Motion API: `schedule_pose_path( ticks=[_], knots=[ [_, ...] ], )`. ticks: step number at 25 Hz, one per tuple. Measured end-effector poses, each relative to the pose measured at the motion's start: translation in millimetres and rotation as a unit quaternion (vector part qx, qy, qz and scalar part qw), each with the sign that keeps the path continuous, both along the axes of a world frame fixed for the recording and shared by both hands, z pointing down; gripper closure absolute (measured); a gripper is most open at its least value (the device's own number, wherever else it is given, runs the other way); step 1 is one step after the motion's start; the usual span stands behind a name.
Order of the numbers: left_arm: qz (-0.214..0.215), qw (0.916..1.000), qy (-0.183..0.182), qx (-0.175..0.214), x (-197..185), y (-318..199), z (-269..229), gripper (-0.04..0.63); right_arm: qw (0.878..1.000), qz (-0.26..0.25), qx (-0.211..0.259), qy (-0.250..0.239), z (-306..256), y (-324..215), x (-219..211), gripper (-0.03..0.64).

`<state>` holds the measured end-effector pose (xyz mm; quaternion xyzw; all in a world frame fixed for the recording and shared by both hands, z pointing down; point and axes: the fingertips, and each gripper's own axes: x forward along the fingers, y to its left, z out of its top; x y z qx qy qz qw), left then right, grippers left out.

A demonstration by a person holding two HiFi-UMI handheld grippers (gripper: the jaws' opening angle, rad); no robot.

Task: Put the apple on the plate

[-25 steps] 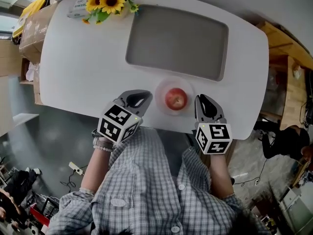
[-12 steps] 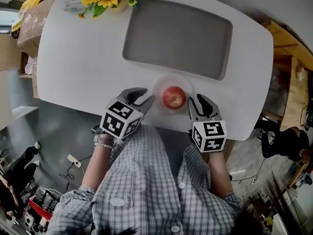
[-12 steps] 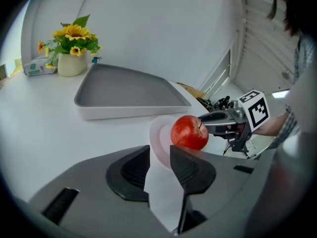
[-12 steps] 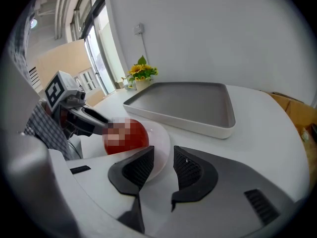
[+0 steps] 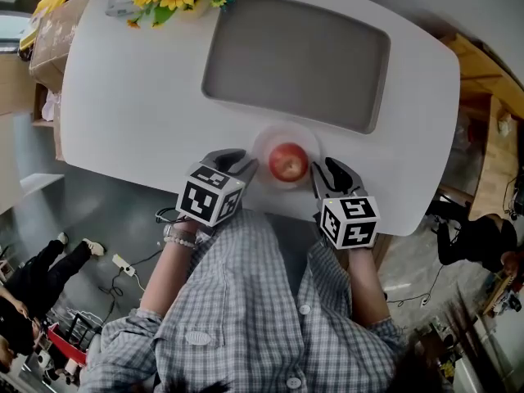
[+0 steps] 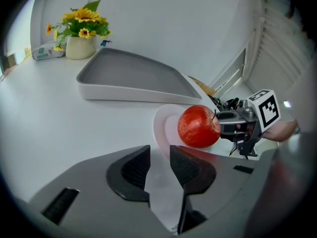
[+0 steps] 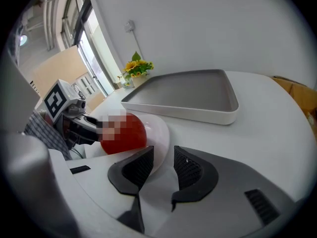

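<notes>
1. Two tools flank the apple [image 5: 288,161], which already sits on the plate [image 5: 307,134] at the near edge of the table [image 5: 123,97].
2. Left tool [image 5: 242,163]: the jaws have just been opening and stand slightly apart, with nothing between them. Right tool [image 5: 326,170]: the jaws are slightly apart and likewise empty.
3. We judge the apple firm, moderately heavy, smooth-skinned and prone to roll (hard pressure would bruise it). Take hold across its widest girth, clear of the stem.
4. We cannot see its underside. The pale plate's rim blends into the table, and a blur covers part of the apple in the right gripper view.
</notes>
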<state>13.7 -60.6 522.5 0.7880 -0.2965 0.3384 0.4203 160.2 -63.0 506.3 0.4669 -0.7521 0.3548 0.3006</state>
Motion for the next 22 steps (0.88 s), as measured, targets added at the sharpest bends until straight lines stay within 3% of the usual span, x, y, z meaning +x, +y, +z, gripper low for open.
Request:
schedule_pose_path(
  ticks=[13, 19, 22],
  knots=[
    [-0.016, 0.9997, 0.002, -0.019, 4, 2, 3, 0.499, 0.999, 0.009, -0.032, -0.024, 11, 6, -3, 0.514],
    [-0.044, 0.9974, 0.035, -0.045, 5, 2, 3, 0.516, 0.997, 0.022, -0.05, -0.063, 12, 7, -4, 0.526],
    [-0.065, 0.9928, 0.058, -0.082, 5, 2, 5, 0.528, 0.992, 0.032, -0.071, -0.103, 13, 8, -2, 0.535]
  ],
)
